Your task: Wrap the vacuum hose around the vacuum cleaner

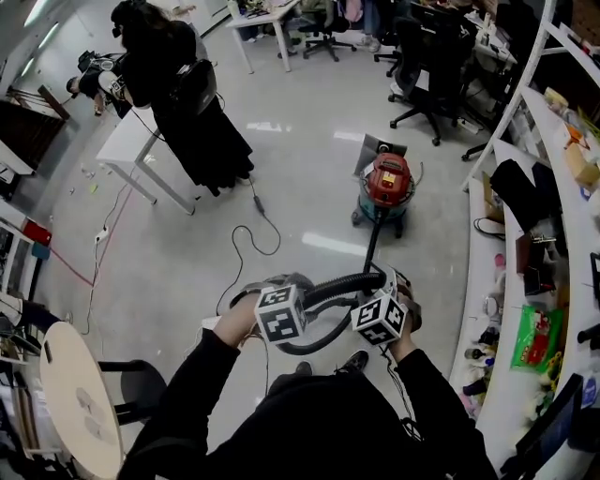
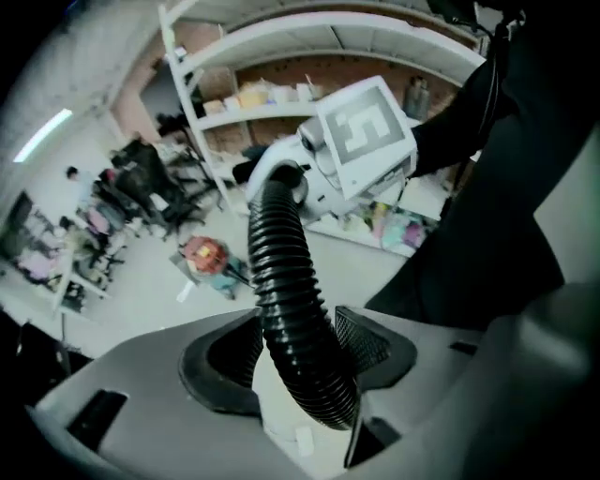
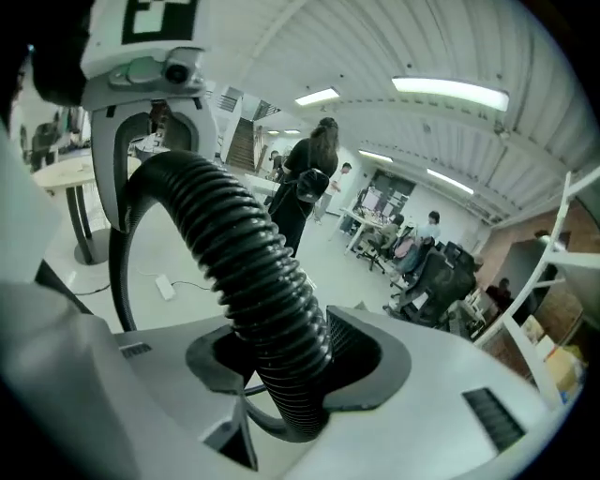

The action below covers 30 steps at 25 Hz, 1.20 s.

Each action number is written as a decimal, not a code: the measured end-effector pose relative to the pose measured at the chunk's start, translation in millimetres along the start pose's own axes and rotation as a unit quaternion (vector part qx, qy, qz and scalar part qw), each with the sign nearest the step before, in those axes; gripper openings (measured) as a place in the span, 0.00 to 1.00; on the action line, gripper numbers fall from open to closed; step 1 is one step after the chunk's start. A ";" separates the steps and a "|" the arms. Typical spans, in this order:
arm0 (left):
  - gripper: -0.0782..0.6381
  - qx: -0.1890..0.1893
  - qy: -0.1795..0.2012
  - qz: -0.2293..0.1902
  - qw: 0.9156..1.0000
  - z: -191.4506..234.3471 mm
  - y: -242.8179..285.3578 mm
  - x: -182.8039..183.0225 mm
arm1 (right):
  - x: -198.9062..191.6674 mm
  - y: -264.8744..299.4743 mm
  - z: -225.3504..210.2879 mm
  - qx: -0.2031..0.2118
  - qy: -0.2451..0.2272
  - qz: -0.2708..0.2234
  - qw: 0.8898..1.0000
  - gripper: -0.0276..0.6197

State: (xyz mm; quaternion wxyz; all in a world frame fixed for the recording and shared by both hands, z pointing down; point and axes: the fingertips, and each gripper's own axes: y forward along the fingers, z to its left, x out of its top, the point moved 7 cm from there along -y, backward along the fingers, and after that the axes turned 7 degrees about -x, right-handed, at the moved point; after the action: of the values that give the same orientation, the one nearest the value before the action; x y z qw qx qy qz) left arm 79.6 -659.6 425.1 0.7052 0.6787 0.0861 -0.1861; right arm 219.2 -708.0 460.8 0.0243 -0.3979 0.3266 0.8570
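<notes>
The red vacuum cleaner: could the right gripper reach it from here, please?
Probably not yet: the vacuum cleaner stands across open floor, apart from the right gripper, whose jaws are closing around the black hose. Nothing blocks the way.

One vacuum cleaner (image 1: 386,187) stands far on the floor, and one black hose (image 1: 333,283) runs from it.

There are two tools. The left tool (image 2: 295,352) has its jaws opening and the right tool (image 3: 281,361) has its jaws closing, and each has the hose between its jaws. Each carries one marker cube, two cubes in all.

One person in black (image 1: 178,84) stands far left.

Three tables show: one white table (image 1: 131,155) far left, one second white table (image 1: 267,17) at the far edge, and one round table (image 1: 80,398) near left.

One cable (image 1: 253,234) lies on the floor. At least two office chairs (image 1: 427,70) stand far right.
</notes>
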 end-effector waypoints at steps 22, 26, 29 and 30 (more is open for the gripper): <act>0.35 0.310 -0.336 -0.208 0.864 61.7 106.2 -119.4 | -56.6 8.3 -121.2 -0.042 0.261 0.055 0.963 0.35; 0.31 0.339 -0.273 -0.242 0.867 126.8 57.1 -97.3 | -80.5 24.1 -126.7 -0.054 0.315 0.092 0.943 0.35; 0.30 0.372 -0.198 -0.257 0.870 167.8 18.2 -74.8 | -97.8 42.9 -122.3 -0.045 0.366 0.124 0.921 0.35; 0.30 0.379 -0.170 -0.266 0.870 179.0 5.4 -65.7 | -103.5 50.2 -118.5 -0.041 0.380 0.131 0.915 0.35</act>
State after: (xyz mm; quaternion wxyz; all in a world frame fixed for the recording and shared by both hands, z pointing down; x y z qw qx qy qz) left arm -2.1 -827.1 466.1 0.3214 0.8032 0.0646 -0.4974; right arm 353.6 -793.5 504.4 -0.2299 -0.6477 0.3251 0.6496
